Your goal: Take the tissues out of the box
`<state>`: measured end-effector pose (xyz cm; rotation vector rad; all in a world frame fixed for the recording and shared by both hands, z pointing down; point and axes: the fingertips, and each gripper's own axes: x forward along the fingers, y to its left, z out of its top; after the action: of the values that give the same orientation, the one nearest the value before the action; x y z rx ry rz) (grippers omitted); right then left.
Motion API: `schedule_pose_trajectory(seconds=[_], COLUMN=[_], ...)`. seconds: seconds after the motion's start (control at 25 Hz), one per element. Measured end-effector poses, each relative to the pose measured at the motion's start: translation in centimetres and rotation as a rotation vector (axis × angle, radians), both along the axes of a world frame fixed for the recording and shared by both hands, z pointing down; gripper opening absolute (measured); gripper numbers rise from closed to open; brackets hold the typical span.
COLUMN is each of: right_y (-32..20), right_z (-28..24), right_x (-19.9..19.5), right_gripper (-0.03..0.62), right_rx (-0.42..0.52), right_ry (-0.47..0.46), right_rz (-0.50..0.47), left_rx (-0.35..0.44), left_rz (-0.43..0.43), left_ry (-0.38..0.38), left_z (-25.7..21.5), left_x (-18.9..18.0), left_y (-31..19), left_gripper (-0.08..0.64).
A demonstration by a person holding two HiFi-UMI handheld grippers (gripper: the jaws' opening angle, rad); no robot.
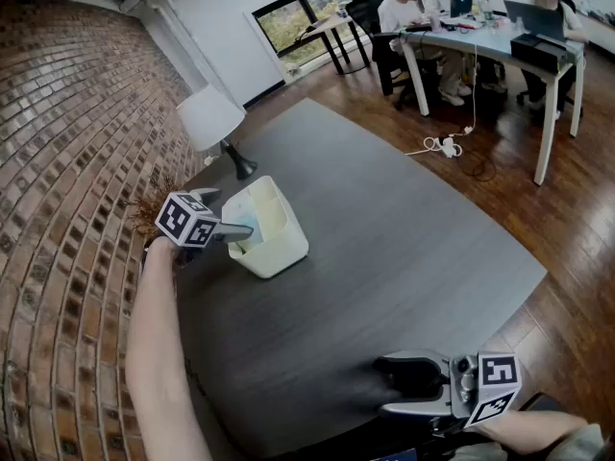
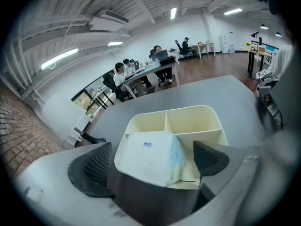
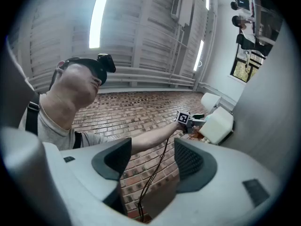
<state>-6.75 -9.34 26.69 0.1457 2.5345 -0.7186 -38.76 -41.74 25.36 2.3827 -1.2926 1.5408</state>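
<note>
Left tongs (image 2: 154,159), wide open, straddle the tissue pack (image 2: 148,154) in the box's (image 2: 197,113) nearest compartment; right tongs (image 3: 153,154) open, empty, well apart, so lifting may drag the unbraced box.

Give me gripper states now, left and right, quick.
Left gripper: open, jaws either side of the tissue pack in the box, not gripping it.
Right gripper: open, empty.

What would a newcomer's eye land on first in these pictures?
A cream divided box on the dark table by the brick wall, a tissue pack sticking out of its large compartment. The left tongs stand open around that pack; the right tongs are open and empty at the table's near edge.
</note>
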Motion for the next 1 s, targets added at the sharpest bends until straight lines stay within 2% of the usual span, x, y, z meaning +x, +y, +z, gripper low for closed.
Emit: schedule_pose_trajectory(seconds=[0.16, 0.28, 0.4, 0.56, 0.68, 0.88, 0.96, 1.0], right_y=[-0.6, -0.9, -1.0, -1.0, -0.8, -0.4, -0.4, -0.5], right_z=[0.2, -0.4, -0.8, -0.5, -1.0, -0.1, -0.2, -0.2], right_x=[0.4, 0.6, 0.5, 0.3, 0.0, -0.2, -0.2, -0.3], right_gripper=[0.282, 0.282, 0.282, 0.282, 0.281, 0.281, 0.281, 0.281], right_rx=[0.001, -0.005, -0.007, -0.017, -0.017, -0.001, 0.0, 0.005], right_ry=[0.0, -0.012, -0.02, -0.024, -0.027, -0.003, 0.0, 0.002], right_rz=[0.017, 0.017, 0.015, 0.008, -0.001, 0.01, 0.005, 0.004], left_rx=[-0.112, -0.16, -0.149, -0.112, -0.032, 0.175, 0.3, 0.373], left_rz=[-0.009, 0.03, 0.043, 0.019, -0.018, -0.073, -0.088, -0.093], left_ry=[-0.137, -0.186, -0.266, -0.299, -0.308, -0.331, -0.28, -0.221], left_z=[2.8, 4.6, 5.2, 4.4, 1.9, -5.5, -9.4, -11.4], left_x=[-2.0, -1.4, -1.4, -1.4, -1.8, -1.0, -0.1, 0.7], left_y=[-0.7, -0.7, -0.9, -0.4, 0.0, 1.8, 3.9, 5.5], left_gripper=[0.546, 0.546, 0.509, 0.489, 0.488, 0.485, 0.483, 0.482])
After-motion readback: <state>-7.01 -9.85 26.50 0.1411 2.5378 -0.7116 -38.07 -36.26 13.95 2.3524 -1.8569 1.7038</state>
